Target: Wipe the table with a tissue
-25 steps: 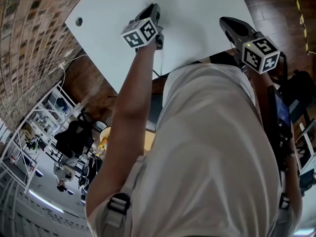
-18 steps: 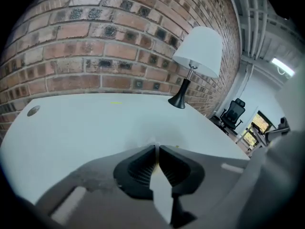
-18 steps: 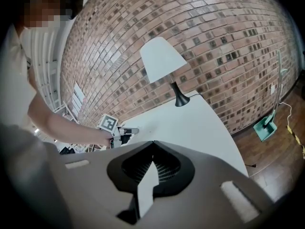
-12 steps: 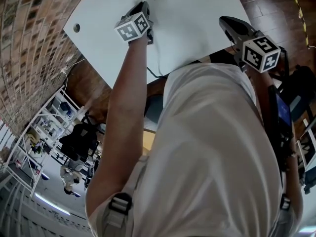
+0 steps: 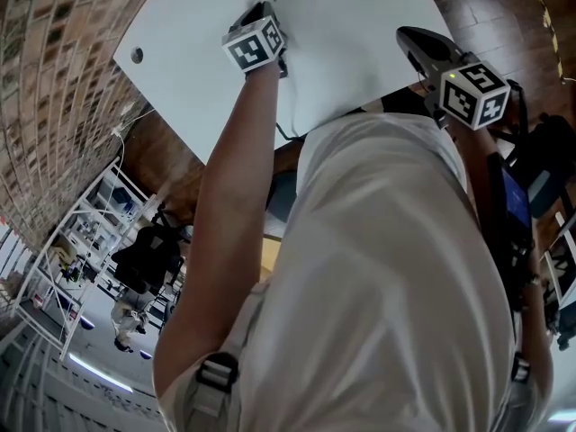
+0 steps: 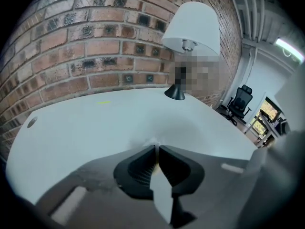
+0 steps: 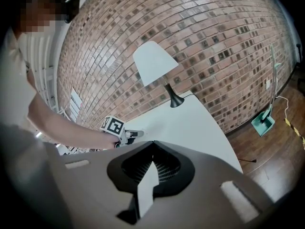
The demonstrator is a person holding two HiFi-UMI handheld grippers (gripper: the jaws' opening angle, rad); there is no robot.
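Observation:
In the left gripper view my left gripper (image 6: 156, 147) is shut on a white tissue (image 6: 151, 141); a crumpled bit pokes out past the tips onto the white table (image 6: 95, 128). The head view shows the left gripper (image 5: 258, 9) reaching out over the table (image 5: 360, 16), tips down on the surface; the tissue is hidden there. My right gripper (image 5: 412, 39) hovers over the table's near right edge. Its jaws (image 7: 153, 143) are shut with nothing between them. The right gripper view also shows the left gripper (image 7: 134, 134) on the table.
A lamp with a white shade (image 6: 191, 28) and black base (image 6: 175, 93) stands at the table's far end by the brick wall (image 6: 71, 46). A round cable hole (image 6: 32, 122) sits near the table's left edge. A black office chair (image 6: 239, 101) stands beyond the table.
My left gripper has slid further out across the table, away from the person, still shut on the tissue. The right gripper has stayed where it was.

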